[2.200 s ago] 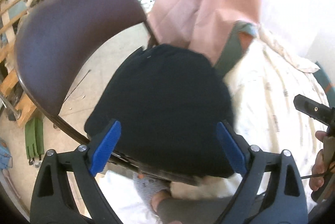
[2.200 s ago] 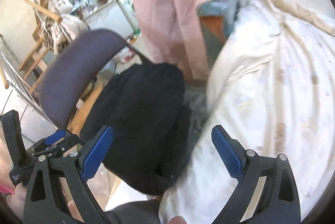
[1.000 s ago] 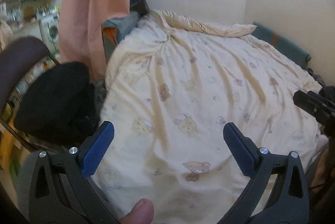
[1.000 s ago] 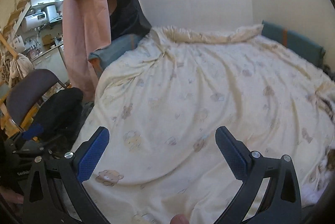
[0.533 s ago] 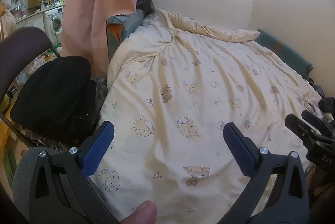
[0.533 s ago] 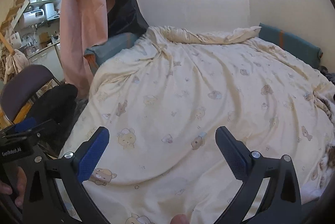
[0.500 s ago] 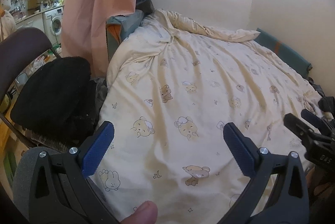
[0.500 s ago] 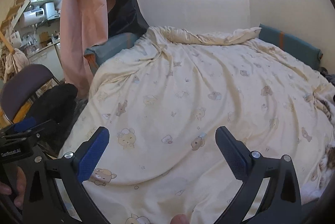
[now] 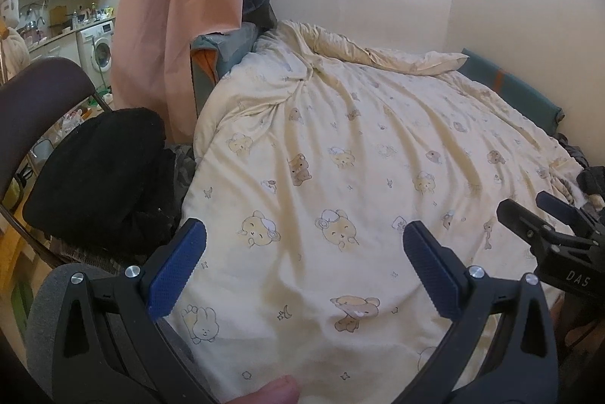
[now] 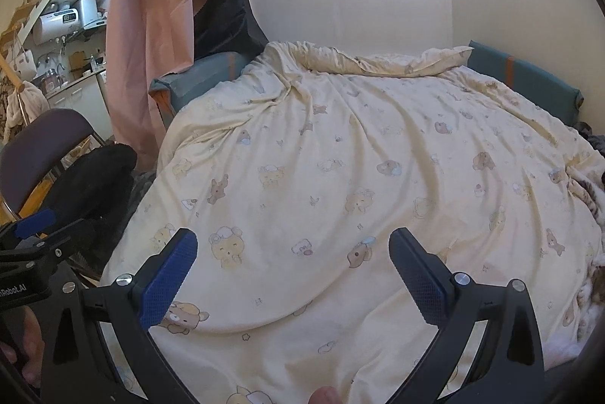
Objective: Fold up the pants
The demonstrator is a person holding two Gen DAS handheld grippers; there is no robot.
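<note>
Both wide-open, empty blue-padded grippers, left (image 9: pixel 304 268) and right (image 10: pixel 293 270), hover above a cream bear-print duvet (image 9: pixel 359 177); the black fleecy pants (image 9: pixel 98 173) sit bundled on a chair at nine o'clock, best grasped by the waistband

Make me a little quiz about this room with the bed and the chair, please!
1. True or false: the left gripper is squeezing the black clothing.
2. Where does the black clothing lie? A) on the chair B) on the cream bear-print duvet C) on the floor
3. Fill in: hanging beside the bed is a ____ curtain.

Key: 1. False; its jaws are wide open with only the duvet between them, as are those of the right gripper. 2. A. 3. Pink.
</note>
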